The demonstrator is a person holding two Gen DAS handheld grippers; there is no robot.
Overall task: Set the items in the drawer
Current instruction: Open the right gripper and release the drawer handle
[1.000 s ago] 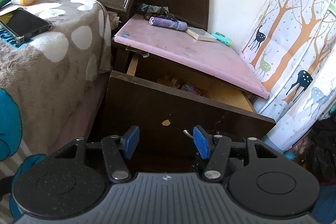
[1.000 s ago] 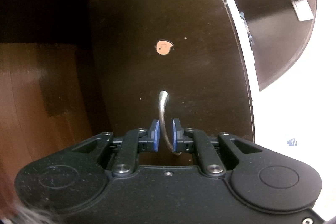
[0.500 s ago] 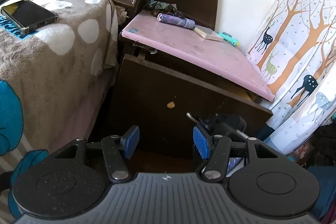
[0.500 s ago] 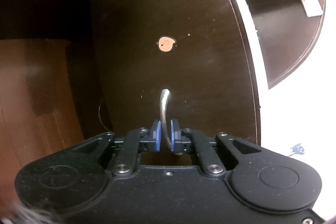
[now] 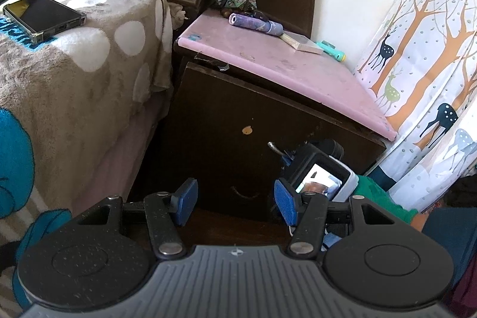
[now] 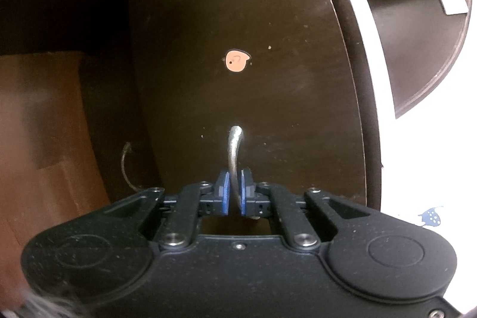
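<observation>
The drawer (image 5: 268, 133) is dark brown wood with a small peach sticker (image 6: 237, 60); it sat pulled open a second ago and now lies flush under the pink top (image 5: 283, 64); the right gripper (image 6: 234, 195) has its jaws clamped on the metal handle (image 6: 234, 151); the left gripper (image 5: 232, 200) hangs with jaws apart, empty.

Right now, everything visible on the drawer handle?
The drawer handle is a thin, curved, silver-grey metal loop, dull and slightly scuffed. It stands out from the dark brown drawer front, below a small orange heart sticker. The right claw is shut on it, blue pads pressing both sides. Its lower end is hidden.
</observation>
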